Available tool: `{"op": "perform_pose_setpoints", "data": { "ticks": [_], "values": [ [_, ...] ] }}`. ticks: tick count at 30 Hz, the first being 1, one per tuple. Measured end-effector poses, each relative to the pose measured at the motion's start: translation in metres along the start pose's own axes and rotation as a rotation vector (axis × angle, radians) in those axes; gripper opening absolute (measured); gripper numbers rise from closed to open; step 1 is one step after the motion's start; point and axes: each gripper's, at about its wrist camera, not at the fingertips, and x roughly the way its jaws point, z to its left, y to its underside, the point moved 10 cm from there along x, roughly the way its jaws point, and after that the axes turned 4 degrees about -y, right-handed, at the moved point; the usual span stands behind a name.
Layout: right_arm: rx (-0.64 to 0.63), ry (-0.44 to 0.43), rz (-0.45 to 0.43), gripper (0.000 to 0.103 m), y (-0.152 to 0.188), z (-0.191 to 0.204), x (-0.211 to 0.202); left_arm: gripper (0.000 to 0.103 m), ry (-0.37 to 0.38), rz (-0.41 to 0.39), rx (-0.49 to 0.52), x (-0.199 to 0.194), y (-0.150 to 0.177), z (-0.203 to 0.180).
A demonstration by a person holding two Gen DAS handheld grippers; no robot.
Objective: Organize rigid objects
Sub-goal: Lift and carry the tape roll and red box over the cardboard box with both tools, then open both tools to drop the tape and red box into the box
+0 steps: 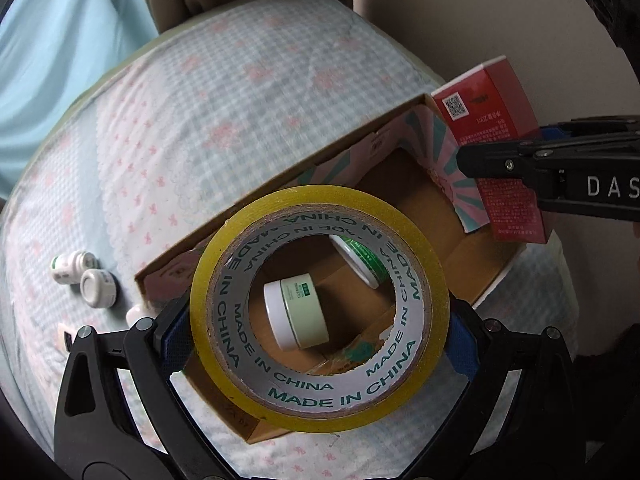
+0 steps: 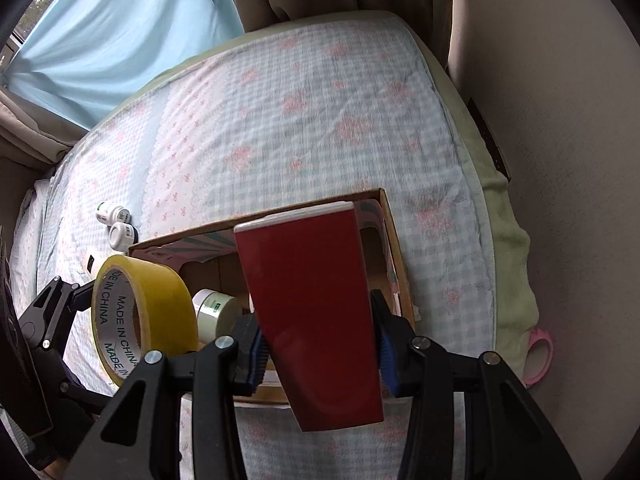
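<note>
My left gripper is shut on a yellow tape roll and holds it upright over the near end of an open cardboard box on the bed. The roll also shows in the right wrist view. My right gripper is shut on a red box above the box's right end; the red box shows in the left wrist view too. Inside the cardboard box lie a white-lidded pale green jar and a white and green container.
Two small white bottles lie on the checked bedsheet left of the cardboard box. A pink tape roll sits at the bed's right edge by the wall. Curtains hang behind the bed.
</note>
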Motion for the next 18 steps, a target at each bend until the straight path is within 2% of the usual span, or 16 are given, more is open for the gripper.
{"op": "perform_pose_setpoints", "data": {
  "ticks": [6,11,18],
  "values": [
    [0.028,-0.015,0.07,0.041,0.0,-0.009,0.037,0.098,-0.009,0.1,0.025,0.046,0.013,0.002],
    [0.034,-0.014,0.115,0.041,0.005,-0.013,0.06,0.098,-0.03,0.186,0.091,0.07,0.023,-0.002],
    [0.055,-0.014,0.158,0.041,0.013,-0.015,0.068,0.098,-0.041,0.204,0.118,0.075,0.026,-0.006]
  ]
}}
